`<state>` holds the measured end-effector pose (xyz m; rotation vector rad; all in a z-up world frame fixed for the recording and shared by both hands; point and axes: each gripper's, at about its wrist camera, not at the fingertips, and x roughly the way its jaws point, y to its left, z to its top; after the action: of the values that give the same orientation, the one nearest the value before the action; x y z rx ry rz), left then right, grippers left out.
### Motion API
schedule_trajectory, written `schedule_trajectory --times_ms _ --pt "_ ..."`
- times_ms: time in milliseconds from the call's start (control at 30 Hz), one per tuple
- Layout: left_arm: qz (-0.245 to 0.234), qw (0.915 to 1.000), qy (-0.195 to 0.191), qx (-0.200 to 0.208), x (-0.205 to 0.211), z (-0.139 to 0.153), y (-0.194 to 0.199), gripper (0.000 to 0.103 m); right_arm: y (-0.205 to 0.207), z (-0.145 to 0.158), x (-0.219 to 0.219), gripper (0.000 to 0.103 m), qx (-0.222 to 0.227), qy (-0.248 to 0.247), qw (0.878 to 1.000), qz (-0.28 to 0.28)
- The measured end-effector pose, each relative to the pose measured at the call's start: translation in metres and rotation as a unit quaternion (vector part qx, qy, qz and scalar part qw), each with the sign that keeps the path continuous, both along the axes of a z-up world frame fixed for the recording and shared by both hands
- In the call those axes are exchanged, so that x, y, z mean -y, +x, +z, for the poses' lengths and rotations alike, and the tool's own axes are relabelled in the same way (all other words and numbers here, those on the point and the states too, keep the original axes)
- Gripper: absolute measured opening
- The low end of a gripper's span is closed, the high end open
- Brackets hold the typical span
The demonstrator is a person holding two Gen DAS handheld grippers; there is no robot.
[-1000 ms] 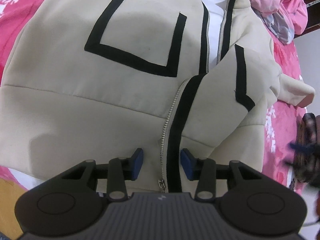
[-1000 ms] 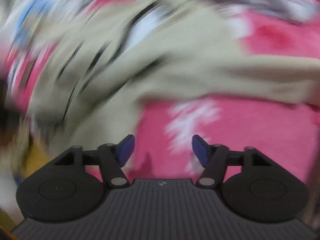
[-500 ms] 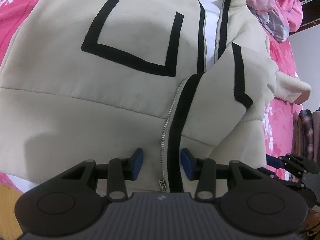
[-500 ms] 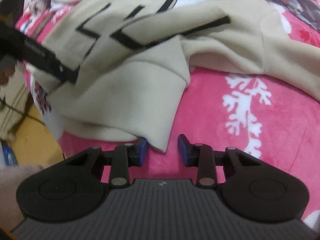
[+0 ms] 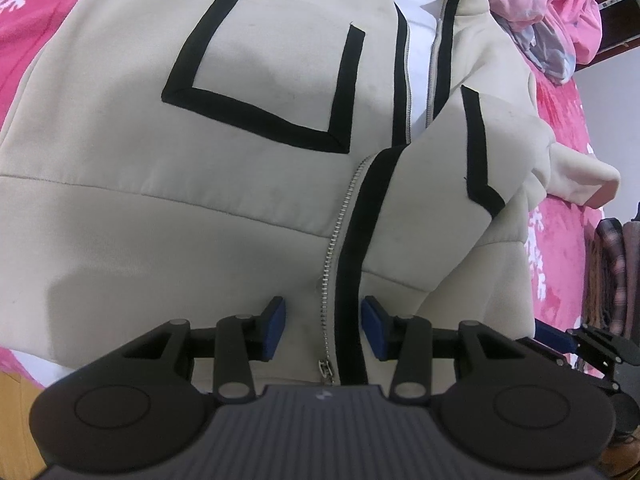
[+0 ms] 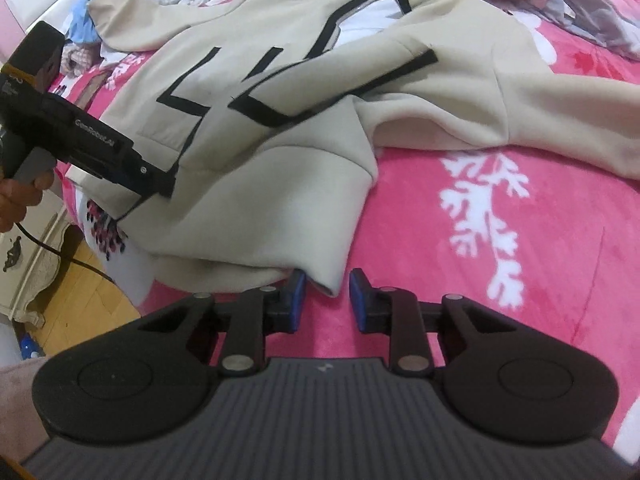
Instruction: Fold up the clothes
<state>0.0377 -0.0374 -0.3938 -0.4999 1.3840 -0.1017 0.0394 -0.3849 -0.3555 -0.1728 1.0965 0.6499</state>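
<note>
From the left wrist, the cream jacket (image 5: 200,184) lies spread on the pink blanket (image 5: 24,28). The left gripper (image 5: 323,328) straddles the zipper (image 5: 334,264) at the hem, jaws apart, pads not pressing. From the right wrist, the right gripper (image 6: 326,300) has just been closing around the jacket's hem corner (image 6: 328,280), which sits between the pads, not yet pinched.

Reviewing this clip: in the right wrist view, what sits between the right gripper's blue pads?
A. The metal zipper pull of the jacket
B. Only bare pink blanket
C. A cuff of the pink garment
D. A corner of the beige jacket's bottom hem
D: a corner of the beige black-trimmed zip jacket hangs between the pads of the right gripper, whose jaws have just been closing around it on the pink snowflake blanket.
</note>
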Motion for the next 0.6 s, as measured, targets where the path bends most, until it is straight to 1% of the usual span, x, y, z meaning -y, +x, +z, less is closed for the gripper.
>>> schedule_trajectory --times_ms 133,200,267,367,400,467,533,600 --pt "-0.001 1.0000 0.001 0.000 0.000 0.001 0.000 0.044 0.001 -0.003 -0.002 0.026 -0.033 0.023 0.999 -0.001" --pt "0.000 1.0000 0.001 0.001 0.001 0.000 0.001 0.044 0.000 -0.006 -0.007 0.037 -0.048 0.025 0.999 -0.002" --pt "0.000 1.0000 0.001 0.000 0.001 0.000 0.001 0.044 0.000 -0.012 -0.013 0.044 -0.062 0.023 0.998 -0.007" --pt "0.000 1.0000 0.001 0.000 0.000 0.000 0.000 0.044 0.001 -0.019 -0.016 0.045 -0.085 0.030 0.996 -0.025" --pt "0.000 1.0000 0.001 0.000 0.000 0.000 0.000 0.044 0.001 -0.018 -0.014 0.048 -0.091 0.039 0.994 -0.038" --pt "0.000 1.0000 0.001 0.000 -0.001 0.000 -0.001 0.044 0.001 -0.019 -0.010 0.049 -0.097 0.046 0.993 -0.058" --pt "0.001 1.0000 0.001 0.000 -0.001 0.000 -0.001 0.044 0.000 -0.020 -0.009 0.049 -0.095 0.044 0.992 -0.072" --pt "0.001 1.0000 0.001 -0.001 -0.002 0.000 -0.001 0.044 -0.001 -0.020 -0.010 0.049 -0.082 0.036 0.992 -0.085"
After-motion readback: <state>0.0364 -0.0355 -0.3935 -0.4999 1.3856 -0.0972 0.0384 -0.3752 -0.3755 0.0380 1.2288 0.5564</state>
